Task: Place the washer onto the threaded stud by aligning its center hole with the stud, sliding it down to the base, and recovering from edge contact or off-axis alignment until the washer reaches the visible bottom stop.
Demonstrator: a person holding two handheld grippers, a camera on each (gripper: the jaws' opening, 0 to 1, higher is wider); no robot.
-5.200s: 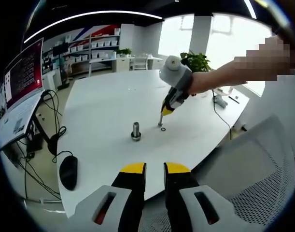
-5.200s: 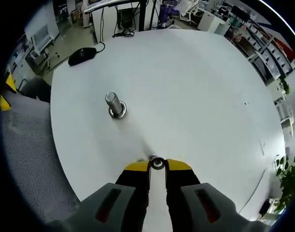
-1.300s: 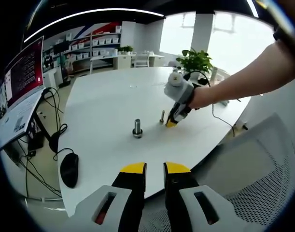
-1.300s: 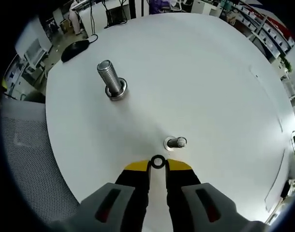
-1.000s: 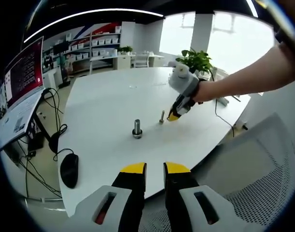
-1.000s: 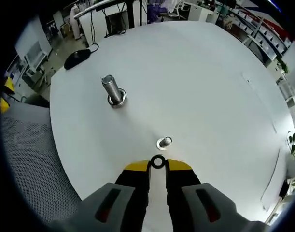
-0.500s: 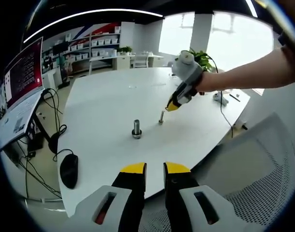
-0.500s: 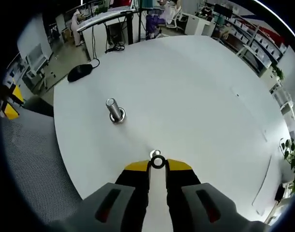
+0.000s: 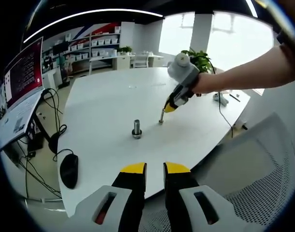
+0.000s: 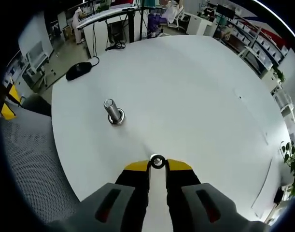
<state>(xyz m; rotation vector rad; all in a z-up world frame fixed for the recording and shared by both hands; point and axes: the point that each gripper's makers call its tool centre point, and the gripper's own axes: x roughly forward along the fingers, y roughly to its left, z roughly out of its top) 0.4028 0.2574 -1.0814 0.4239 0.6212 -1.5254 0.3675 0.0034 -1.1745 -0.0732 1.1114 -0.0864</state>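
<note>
Right gripper [image 10: 157,166]: jaws clamped on the washer [image 10: 157,161], a small dark ring held flat between the yellow tips; seen from the left gripper view [image 9: 169,107], it reaches in from the right over the table, tips pointing down.
Washer: pinched at the very front of the right gripper's tips, sitting right over the thin stud [image 9: 161,117] as seen along the jaws, so the stud is almost hidden behind it there; I cannot tell whether the hole is on the stud yet.
Thin stud: upright on the table, directly under the right gripper's tips in the left gripper view.
Thick bolt [image 10: 111,110]: upright on its wide base, ahead and to the left of the right gripper's tips, well apart from the washer.
Left gripper [image 9: 154,169]: yellow tips nearly together with a narrow gap, nothing between them; held back from the table edge, both studs far ahead of it.
Table [image 10: 195,92]: white, round-edged, beneath the right gripper.
Mouse [image 9: 68,172]: black, on the table, ahead-left of the left gripper.
Chair [image 9: 263,174]: mesh back, to the right of the left gripper.
</note>
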